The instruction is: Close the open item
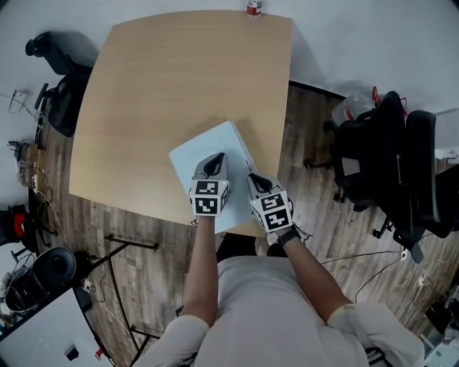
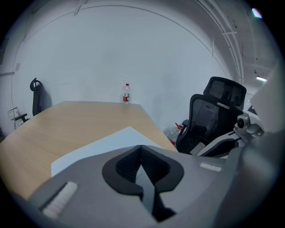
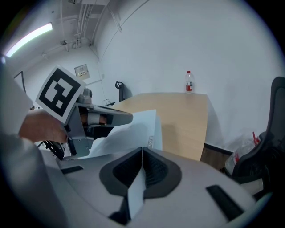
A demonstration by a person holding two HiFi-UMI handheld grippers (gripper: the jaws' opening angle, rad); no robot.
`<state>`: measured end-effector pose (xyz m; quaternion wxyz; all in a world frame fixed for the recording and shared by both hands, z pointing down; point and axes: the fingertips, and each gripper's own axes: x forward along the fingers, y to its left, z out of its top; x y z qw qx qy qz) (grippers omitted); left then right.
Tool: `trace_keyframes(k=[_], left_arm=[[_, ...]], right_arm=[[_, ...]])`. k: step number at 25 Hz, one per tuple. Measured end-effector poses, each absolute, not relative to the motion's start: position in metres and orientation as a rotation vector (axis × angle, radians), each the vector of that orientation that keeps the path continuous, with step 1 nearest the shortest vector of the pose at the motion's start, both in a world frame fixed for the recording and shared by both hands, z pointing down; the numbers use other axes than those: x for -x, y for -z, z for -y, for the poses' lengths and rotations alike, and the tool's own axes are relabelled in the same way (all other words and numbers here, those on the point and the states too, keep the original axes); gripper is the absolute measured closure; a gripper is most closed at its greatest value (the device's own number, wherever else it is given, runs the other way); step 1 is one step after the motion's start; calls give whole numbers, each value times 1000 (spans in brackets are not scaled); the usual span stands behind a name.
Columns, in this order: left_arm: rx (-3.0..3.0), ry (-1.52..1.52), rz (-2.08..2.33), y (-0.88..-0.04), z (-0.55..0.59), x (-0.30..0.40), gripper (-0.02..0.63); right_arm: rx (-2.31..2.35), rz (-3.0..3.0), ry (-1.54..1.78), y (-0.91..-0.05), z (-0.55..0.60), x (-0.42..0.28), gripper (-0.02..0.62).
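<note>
Pale sheet stock fills both grips. The right claw is clenched on a thin, pale edge that runs down between its pads. The left claw is likewise pressed together on a thin strip seen edge-on, dark in shadow, probably the same cover. That cover curves up from the folder towards the left claw, with a small metal clip showing at its side.

Step in hand, as judged: the cover is gripped but not yet laid down. The next move calls for both claws to travel together, swinging the sheet over and lowering it flat so that it does not buckle. Which side is hinged cannot be told.

The folder lies at the near edge of the table, right of its middle, and reaches that edge under the claws. Bare wood opens towards the far and left edges. A bottle stands at the far edge, well apart. A chair stands off the right edge.
</note>
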<state>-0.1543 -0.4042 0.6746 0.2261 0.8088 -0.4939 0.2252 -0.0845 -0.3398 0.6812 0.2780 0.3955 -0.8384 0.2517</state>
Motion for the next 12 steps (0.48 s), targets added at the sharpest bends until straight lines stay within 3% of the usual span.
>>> trace_keyframes(k=[12], left_arm=[[-2206, -709, 1329, -707, 408, 160, 597]], right_arm=[[-1073, 2163, -732, -716, 338, 72, 581]])
